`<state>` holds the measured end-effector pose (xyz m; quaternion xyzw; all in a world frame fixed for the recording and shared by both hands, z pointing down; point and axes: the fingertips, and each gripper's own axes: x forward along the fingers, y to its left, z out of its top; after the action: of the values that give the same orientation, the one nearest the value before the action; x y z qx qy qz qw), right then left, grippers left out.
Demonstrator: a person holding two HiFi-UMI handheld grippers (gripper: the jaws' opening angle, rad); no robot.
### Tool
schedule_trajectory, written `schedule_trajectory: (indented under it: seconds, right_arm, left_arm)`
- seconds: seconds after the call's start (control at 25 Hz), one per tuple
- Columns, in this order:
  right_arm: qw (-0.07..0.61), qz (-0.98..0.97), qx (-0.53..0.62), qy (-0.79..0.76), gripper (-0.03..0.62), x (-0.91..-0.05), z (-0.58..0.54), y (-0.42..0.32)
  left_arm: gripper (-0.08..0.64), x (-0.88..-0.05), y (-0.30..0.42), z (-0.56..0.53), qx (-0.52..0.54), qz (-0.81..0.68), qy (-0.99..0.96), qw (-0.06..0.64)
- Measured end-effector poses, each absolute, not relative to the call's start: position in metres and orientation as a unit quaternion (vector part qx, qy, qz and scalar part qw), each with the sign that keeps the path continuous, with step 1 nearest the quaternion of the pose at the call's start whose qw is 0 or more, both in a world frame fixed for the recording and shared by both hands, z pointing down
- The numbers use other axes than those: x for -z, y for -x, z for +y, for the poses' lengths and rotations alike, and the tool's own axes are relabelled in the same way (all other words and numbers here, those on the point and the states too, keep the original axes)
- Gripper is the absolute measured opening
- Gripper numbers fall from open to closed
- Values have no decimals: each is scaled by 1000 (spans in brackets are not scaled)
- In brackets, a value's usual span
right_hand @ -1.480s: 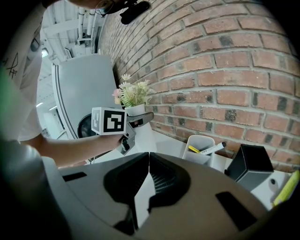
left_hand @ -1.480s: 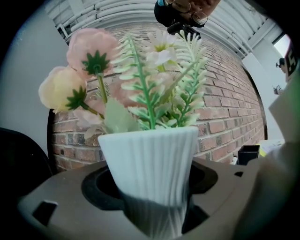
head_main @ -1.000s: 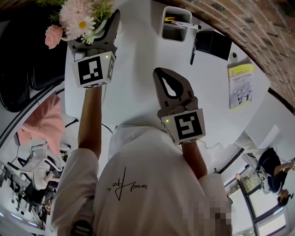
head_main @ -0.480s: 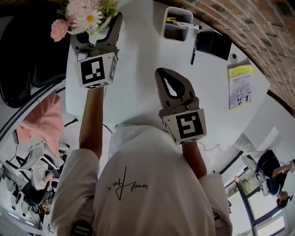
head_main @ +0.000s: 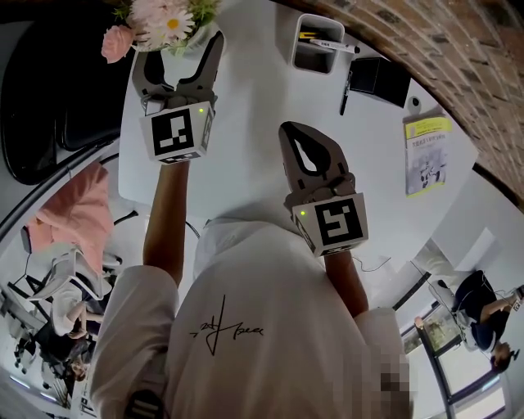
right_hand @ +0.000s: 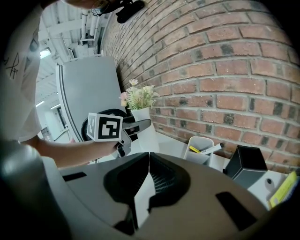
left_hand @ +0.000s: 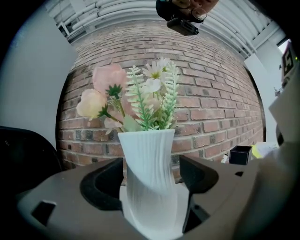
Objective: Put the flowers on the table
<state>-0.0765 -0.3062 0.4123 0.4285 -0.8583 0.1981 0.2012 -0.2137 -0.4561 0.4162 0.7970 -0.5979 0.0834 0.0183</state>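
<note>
A bunch of pink and white flowers stands in a ribbed white vase on the round white table, near its far left edge. My left gripper is open, one jaw on each side of the vase and a little apart from it. From the right gripper view, the flowers and vase stand upright before the brick wall, beside the left gripper. My right gripper hovers over the table's middle, shut with nothing in it; its tips meet.
A white pen holder, a black box and a dark pen sit at the table's far side by the brick wall. A yellow-green booklet lies at the right. A black chair stands left of the table.
My left gripper carried the vase farther onto the table, then its jaws spread apart and let go of it. The right gripper has barely moved.
</note>
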Motion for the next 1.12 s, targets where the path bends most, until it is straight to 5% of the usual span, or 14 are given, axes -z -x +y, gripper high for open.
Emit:
schedule_trajectory:
  seconds: [1.12]
  right_arm:
    - [179, -863, -179, -436, 25, -382, -271, 74]
  left_arm:
    - [327, -392, 226, -403, -82, -601, -795, 12]
